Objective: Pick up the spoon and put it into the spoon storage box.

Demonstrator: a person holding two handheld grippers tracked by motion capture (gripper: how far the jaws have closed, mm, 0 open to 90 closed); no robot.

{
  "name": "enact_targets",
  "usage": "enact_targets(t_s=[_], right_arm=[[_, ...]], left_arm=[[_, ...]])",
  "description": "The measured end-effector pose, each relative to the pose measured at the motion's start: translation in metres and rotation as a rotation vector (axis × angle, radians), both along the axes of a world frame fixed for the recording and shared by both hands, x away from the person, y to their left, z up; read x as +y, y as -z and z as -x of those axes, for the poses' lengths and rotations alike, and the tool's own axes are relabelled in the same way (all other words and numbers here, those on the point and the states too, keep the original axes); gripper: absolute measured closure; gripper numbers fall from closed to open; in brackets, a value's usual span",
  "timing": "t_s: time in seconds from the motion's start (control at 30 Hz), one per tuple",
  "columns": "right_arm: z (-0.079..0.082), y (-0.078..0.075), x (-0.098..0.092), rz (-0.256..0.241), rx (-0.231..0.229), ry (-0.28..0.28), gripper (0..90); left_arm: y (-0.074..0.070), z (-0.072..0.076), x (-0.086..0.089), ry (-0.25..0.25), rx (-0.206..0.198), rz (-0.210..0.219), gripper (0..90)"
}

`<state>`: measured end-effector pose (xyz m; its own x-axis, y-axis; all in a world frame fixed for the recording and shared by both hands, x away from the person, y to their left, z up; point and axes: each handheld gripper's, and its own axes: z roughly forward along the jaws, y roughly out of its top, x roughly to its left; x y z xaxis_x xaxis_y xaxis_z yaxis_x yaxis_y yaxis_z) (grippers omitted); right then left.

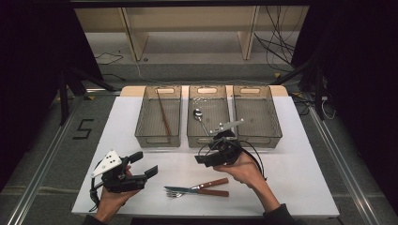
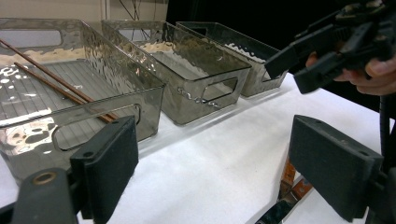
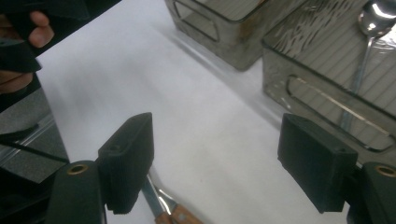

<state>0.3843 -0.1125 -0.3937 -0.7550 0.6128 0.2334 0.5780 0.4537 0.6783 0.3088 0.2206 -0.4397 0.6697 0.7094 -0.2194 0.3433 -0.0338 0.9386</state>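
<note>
A knife (image 1: 213, 183) and a fork (image 1: 212, 192), both with wooden handles, lie side by side near the table's front edge. My left gripper (image 1: 144, 164) hovers open to their left, jaws wide apart and pointing right; its own view shows the left gripper (image 2: 219, 163) with nothing between the jaws. My right gripper (image 1: 202, 154) is open just above the cutlery, in front of the middle bin; in its own view the right gripper (image 3: 223, 163) holds nothing, and a wooden handle (image 3: 180, 215) peeks out below the jaws.
Three clear bins stand in a row at the back. The left bin (image 1: 141, 136) holds brown chopsticks (image 1: 164, 115), the middle bin (image 1: 190, 138) a metal spoon (image 1: 199, 115), and the right bin (image 1: 277, 133) holds nothing. The table (image 1: 291, 178) is white.
</note>
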Motion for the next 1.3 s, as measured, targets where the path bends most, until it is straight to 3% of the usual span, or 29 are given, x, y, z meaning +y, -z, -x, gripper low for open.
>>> enact_targets(t_s=[0.27,1.3], right_arm=[[0.011,0.003,0.001,-0.007,-0.004,-0.026,27.7],[0.034,0.020,0.007,0.059,0.024,-0.086,24.5]], left_arm=[[0.000,0.000,0.000,-0.002,0.002,0.000,15.4],[0.000,-0.001,0.000,0.002,0.002,0.007,15.4]])
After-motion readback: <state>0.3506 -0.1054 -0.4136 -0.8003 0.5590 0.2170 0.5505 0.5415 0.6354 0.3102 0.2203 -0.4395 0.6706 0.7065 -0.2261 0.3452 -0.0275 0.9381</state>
